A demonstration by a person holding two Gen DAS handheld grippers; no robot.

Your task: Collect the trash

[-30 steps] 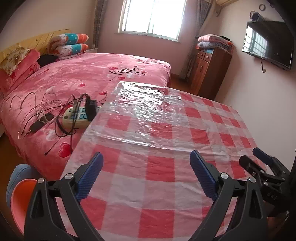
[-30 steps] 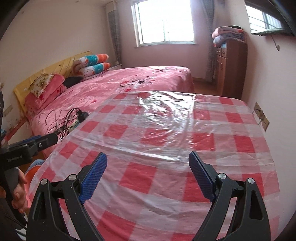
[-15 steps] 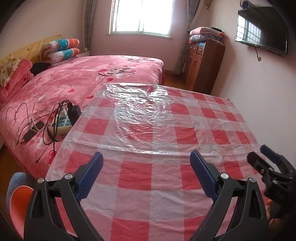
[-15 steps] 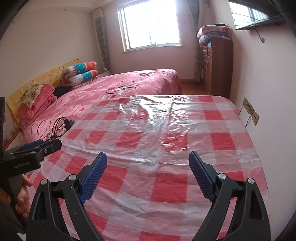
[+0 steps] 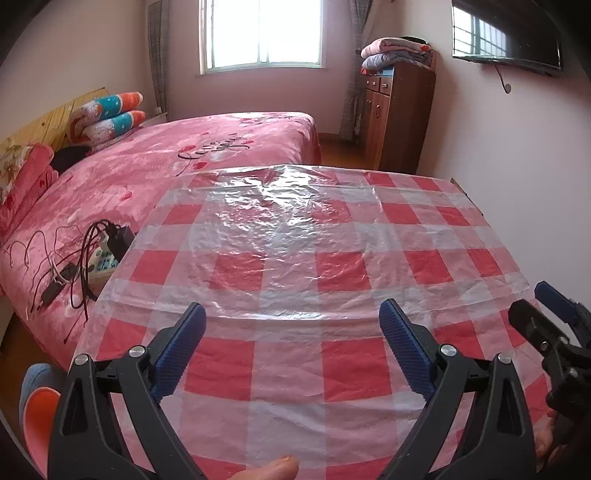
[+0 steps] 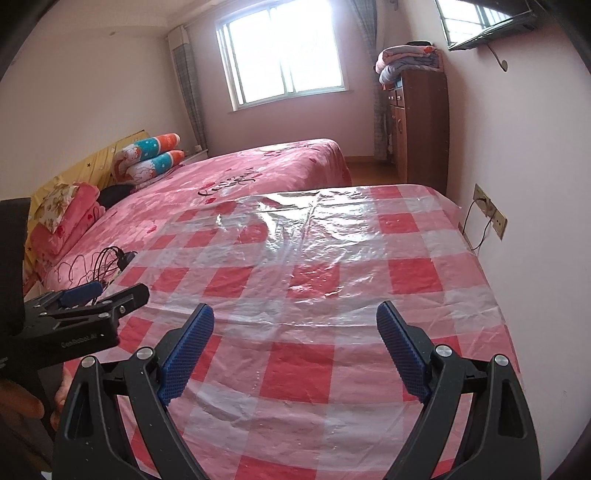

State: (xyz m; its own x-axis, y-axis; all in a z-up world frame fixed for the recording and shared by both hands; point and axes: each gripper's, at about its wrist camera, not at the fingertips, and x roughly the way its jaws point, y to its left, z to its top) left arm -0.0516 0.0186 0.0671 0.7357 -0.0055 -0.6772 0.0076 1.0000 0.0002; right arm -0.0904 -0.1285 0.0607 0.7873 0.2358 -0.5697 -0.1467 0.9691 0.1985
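I held my left hand-held gripper (image 5: 291, 343) over the near part of the tabletop (image 5: 347, 369), its blue-padded jaws spread wide with nothing between them. My right hand-held gripper (image 6: 295, 347) hung beside it at the same edge, likewise released, its pads apart and empty above the checks. Each one showed in the other's camera: the right at the far right edge of the left wrist view, the left at the left edge of the right wrist view, with my fingers (image 6: 22, 402) wrapped around its handle.

The tabletop was covered by a red-and-white checked plastic cloth, and over its far half lay a sheet of clear, wrinkled plastic film (image 5: 280, 221) that caught the window light. I could make out no loose trash on the cloth in either view; the surface in front of both grippers was only cloth and film.

To my left, touching the tabletop's side, stood a bed (image 5: 155, 166) with a pink heart-patterned cover. On it, just beside the cloth's edge, lay a power strip (image 5: 105, 262) with a black adapter and a tangle of dark cables (image 5: 74, 266). Rolled bolsters (image 5: 107, 118) and pink pillows (image 5: 29, 173) were stacked at the headboard. A brown wooden cabinet (image 5: 395, 114) stood against the right wall near the window (image 5: 262, 33), with folded blankets (image 5: 395, 51) on top, and a television (image 5: 509, 37) was mounted high on that wall. A wall socket (image 6: 491, 214) with a cord plugged in sat just beside the tabletop's right edge.
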